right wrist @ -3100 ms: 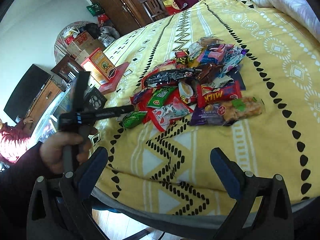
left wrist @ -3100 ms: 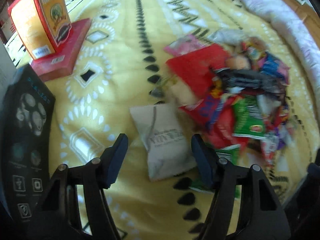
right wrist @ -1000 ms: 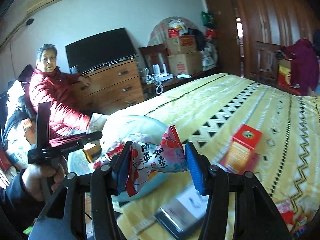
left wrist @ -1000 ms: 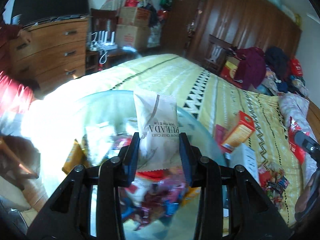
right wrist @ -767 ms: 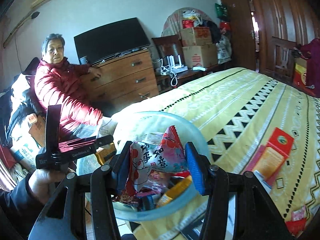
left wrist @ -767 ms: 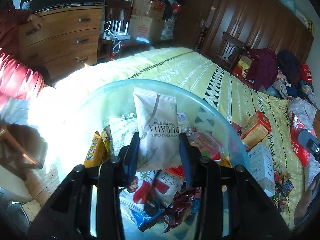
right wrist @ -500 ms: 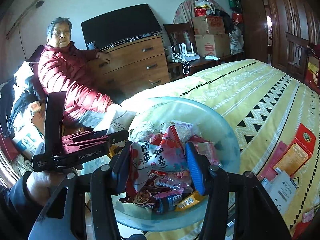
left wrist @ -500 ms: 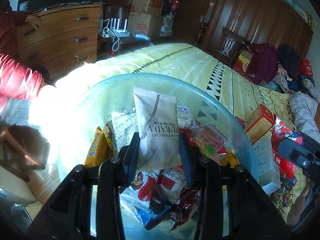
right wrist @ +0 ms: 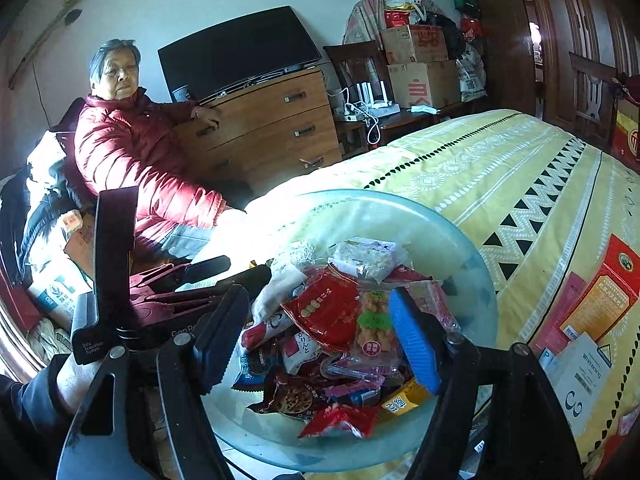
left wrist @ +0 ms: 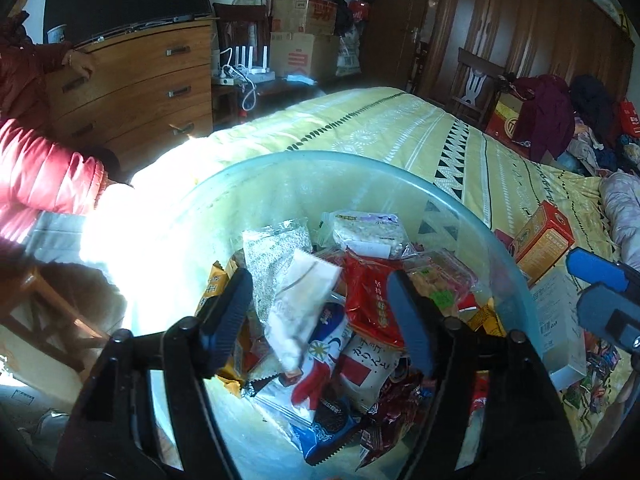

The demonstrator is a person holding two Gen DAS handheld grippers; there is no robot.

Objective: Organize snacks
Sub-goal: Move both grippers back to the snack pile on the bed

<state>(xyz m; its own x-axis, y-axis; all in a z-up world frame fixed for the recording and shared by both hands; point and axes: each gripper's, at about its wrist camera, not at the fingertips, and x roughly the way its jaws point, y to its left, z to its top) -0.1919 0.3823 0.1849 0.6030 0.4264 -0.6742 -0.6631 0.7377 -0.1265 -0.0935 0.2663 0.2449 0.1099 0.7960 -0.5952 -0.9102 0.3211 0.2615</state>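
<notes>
At the foot of a bed (left wrist: 400,128) spread with a yellow patterned cover, a person in a red padded jacket (right wrist: 132,160) sits beside a wooden chest of drawers (right wrist: 264,128) with a dark television (right wrist: 240,52) on top. A clear glass bowl (right wrist: 460,248) at the bed's edge is heaped with snack packets. The left gripper (left wrist: 320,312) hangs over the bowl, its jaws having just been opening and now standing wide; a white packet (left wrist: 300,304) lies tilted between them, clear of both pads, on top of the pile. The right gripper (right wrist: 316,336), jaws likewise just opened and wide, is poised over the same bowl with a red packet (right wrist: 324,308) lying loose on the heap between its pads. An orange box (left wrist: 544,236) rests on the cover just beside the bowl.
</notes>
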